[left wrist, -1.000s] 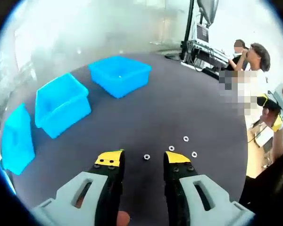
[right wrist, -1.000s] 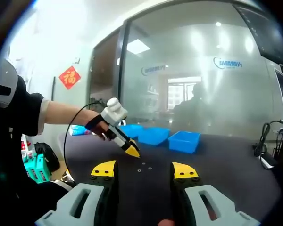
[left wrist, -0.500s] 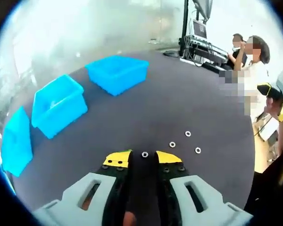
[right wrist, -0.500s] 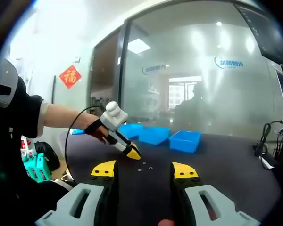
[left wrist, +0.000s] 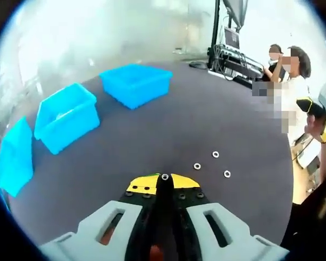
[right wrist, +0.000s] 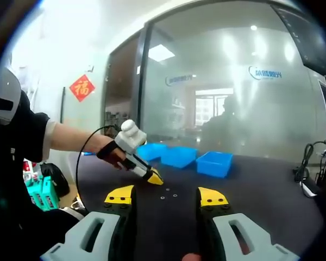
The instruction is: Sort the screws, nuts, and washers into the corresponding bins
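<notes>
In the left gripper view, my left gripper (left wrist: 164,182) has its yellow-tipped jaws closed on a small silver washer (left wrist: 164,177) at the dark table (left wrist: 152,136). Three more washers (left wrist: 215,155) lie loose just to the right of it. Three blue bins stand at the far left: one (left wrist: 136,84), a second (left wrist: 65,117) and a third (left wrist: 13,157). In the right gripper view, my right gripper (right wrist: 167,196) hangs open above the table with nothing in it. Beyond it a hand holds the left gripper (right wrist: 155,178), tip down at the table near small washers (right wrist: 175,195). The blue bins (right wrist: 213,162) stand behind.
Two people (left wrist: 293,81) stand past the table's right edge beside a rack of equipment (left wrist: 236,57) and a stand. A glass wall (right wrist: 228,92) runs behind the table. A person's sleeve (right wrist: 22,136) fills the left of the right gripper view.
My left gripper's jaws have gone from wide apart to shut, closing on the washer that lay between them. My right gripper has stayed still and open.
</notes>
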{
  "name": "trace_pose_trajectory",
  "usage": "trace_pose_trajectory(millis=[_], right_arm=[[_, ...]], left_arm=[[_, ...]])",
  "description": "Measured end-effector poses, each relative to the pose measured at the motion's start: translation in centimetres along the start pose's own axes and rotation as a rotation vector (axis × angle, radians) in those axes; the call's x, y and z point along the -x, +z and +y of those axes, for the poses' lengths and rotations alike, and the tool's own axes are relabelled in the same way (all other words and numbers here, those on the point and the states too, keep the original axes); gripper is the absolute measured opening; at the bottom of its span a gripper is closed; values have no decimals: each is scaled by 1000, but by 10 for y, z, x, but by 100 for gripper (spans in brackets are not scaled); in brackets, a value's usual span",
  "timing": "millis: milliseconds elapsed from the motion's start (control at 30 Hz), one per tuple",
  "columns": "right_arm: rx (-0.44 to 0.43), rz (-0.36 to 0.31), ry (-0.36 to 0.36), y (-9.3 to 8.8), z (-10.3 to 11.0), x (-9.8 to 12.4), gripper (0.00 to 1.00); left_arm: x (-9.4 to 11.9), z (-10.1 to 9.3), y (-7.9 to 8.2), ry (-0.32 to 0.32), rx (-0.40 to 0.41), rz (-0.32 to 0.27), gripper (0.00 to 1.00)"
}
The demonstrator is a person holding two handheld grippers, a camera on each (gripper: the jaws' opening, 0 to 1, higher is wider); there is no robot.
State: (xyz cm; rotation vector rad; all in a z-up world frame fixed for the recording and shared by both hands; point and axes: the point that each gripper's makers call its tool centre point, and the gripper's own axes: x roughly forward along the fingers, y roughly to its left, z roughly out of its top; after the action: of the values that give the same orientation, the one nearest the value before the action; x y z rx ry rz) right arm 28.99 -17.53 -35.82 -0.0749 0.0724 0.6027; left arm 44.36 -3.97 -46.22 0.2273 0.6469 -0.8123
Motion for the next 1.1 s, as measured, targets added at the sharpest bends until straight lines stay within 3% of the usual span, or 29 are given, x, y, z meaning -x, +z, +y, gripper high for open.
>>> trace_pose_trajectory(millis=[267,500,667,800,900,967,1000,1100], right_arm=[[4,-1,-2,2,1,-1,40],[11,-8,-5,8,2,-5,39],[20,-11,2,12,7,-9,39],[25,-15,11,15,12,-11,39],[29,-16,17,16,14,-11,39],[29,-18,18,17,14,-11,39],[30,-19,19,18,14,-11,39],[32,-26,21,21,15,-12,39]], left_arm=[[15,2,11,11,81,-120,5],[55,5,41,73,64,-342,5],[84,18,51,148,50,-438,5],[105,46,53,220,70,-473,5],[123,78,60,271,172,-535,4],[137,106,63,325,196,-561,4],[147,126,65,380,207,-572,4],[162,164,70,474,195,-587,4]])
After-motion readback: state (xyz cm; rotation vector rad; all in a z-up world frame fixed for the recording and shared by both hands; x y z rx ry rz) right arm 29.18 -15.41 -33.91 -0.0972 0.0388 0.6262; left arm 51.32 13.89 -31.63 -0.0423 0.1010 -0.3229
